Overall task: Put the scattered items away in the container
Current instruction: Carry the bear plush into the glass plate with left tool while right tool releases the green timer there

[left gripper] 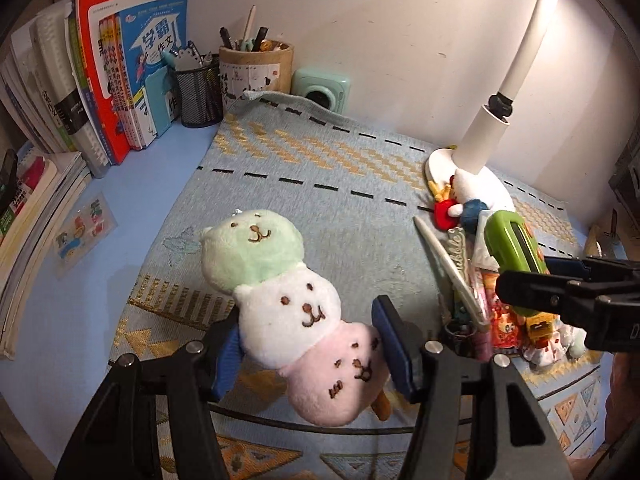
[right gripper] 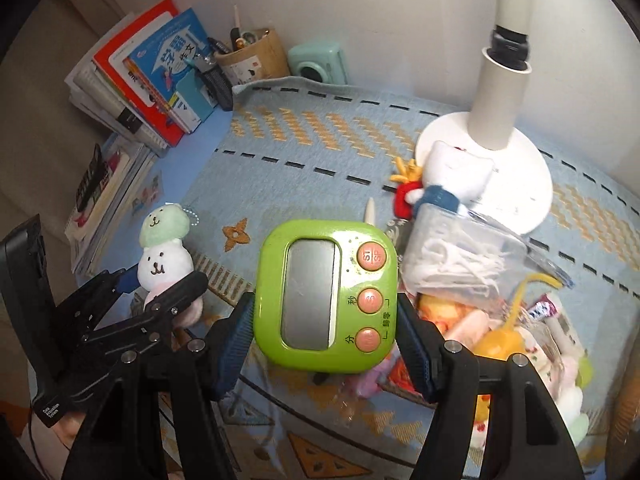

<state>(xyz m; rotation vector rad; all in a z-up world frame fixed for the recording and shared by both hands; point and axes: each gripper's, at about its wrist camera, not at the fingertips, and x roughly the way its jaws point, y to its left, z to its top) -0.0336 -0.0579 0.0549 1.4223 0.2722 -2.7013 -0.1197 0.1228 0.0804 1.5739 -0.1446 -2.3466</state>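
A plush of three stacked bears [left gripper: 280, 292], green, white and pink, is pinched at its white and pink parts by my left gripper [left gripper: 310, 344], whose blue pads press into both sides. In the right wrist view the same plush [right gripper: 164, 256] stands upright in the left gripper [right gripper: 160, 288]. My right gripper [right gripper: 324, 320] is shut on a green digital timer [right gripper: 326, 296], screen and three pink buttons facing the camera. The left wrist view shows the timer [left gripper: 516, 256] edge-on in the right gripper [left gripper: 560, 292], above a pile of small items [left gripper: 480, 312].
The pile holds a white plush in blue [right gripper: 452, 176], a clear box of picks [right gripper: 460, 256], snack packets [right gripper: 452, 316] and a white pen [left gripper: 448, 268]. A lamp base [right gripper: 520, 184] stands behind it. Books [left gripper: 100, 80], pen holders [left gripper: 256, 68] and a mint device [left gripper: 322, 88] line the back.
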